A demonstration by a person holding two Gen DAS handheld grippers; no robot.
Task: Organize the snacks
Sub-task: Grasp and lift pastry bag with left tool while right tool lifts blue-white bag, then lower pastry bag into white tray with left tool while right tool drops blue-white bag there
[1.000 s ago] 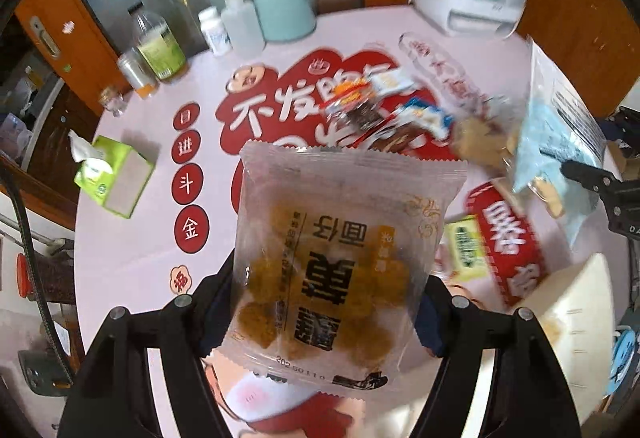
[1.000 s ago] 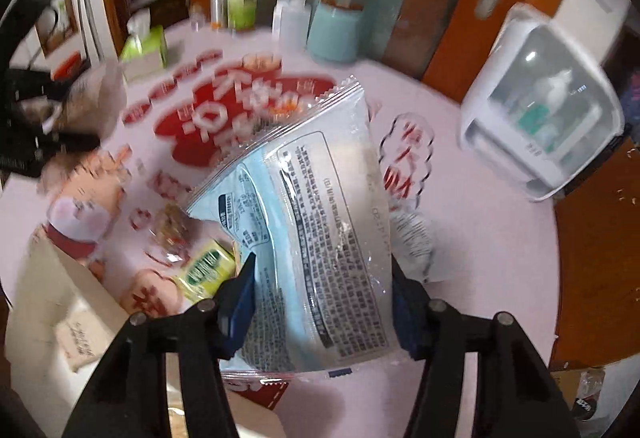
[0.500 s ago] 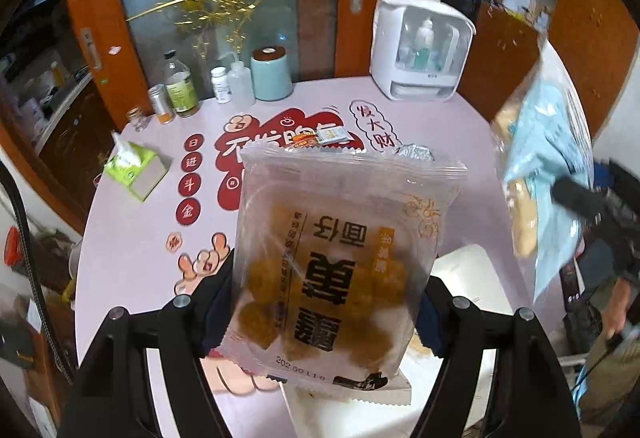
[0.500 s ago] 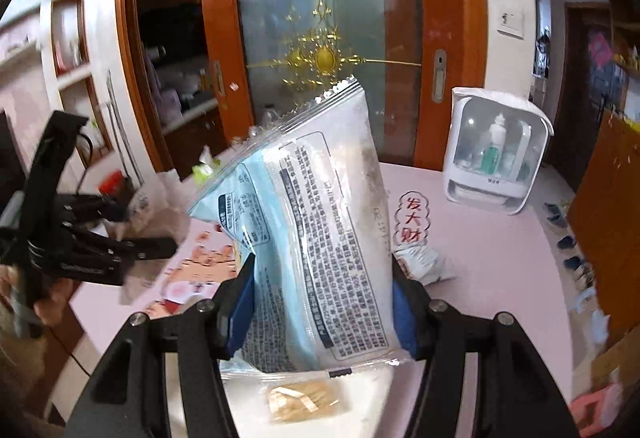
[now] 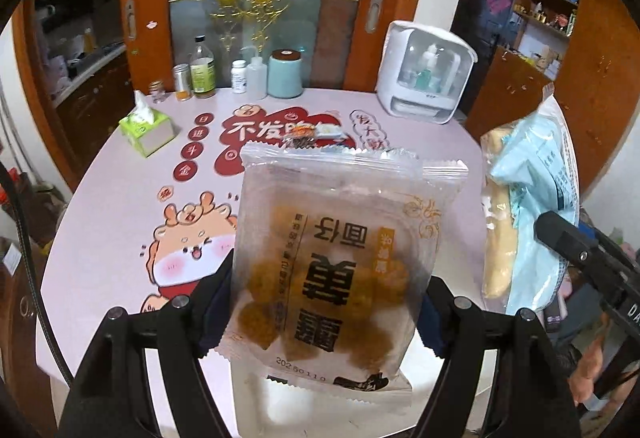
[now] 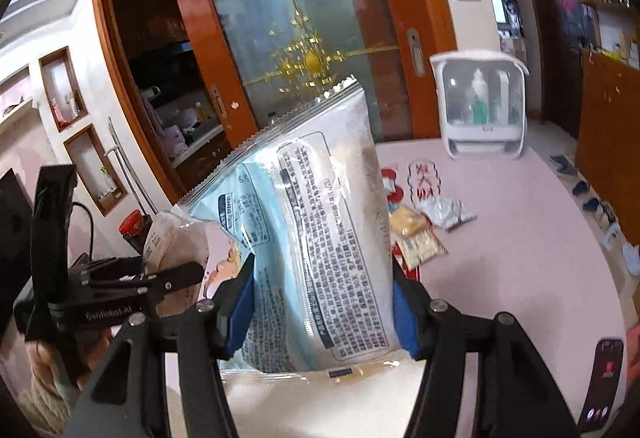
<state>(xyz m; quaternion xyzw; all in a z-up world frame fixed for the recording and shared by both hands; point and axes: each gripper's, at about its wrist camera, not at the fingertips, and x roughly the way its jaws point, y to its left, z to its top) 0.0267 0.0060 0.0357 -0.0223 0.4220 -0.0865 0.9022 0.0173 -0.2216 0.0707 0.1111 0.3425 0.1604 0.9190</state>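
I have both tongs raised above the round pink table [image 5: 100,246], each gripping a snack packet. The largest thing in my left view is the clear packet of brown pastry balls [image 5: 340,278], standing upright between the pads of my left gripper [image 5: 326,308]; its jaws are clamped on the packet's two side edges, spread fairly wide because the packet is broad. The wrapper is frosted plastic with zigzag-cut seals at top and bottom, bold dark Chinese characters printed upside down from where I look, a small yellow label, and a date code along the lower seal. To the right of those tongs hangs the pale blue and clear packet [image 6: 316,238], pinched between the blue pads of my right gripper [image 6: 322,308], whose jaws sit narrower and press on both its sides. It tilts a little, shows a block of fine print on its back panel, a serrated top seal, and pale yellow sticks inside, seen edge-on from the left camera. Beyond the right tongs, a few small loose snack packets [image 6: 420,234] lie on the table. Further ahead of both tongs sits a white dispenser box [image 5: 426,78].
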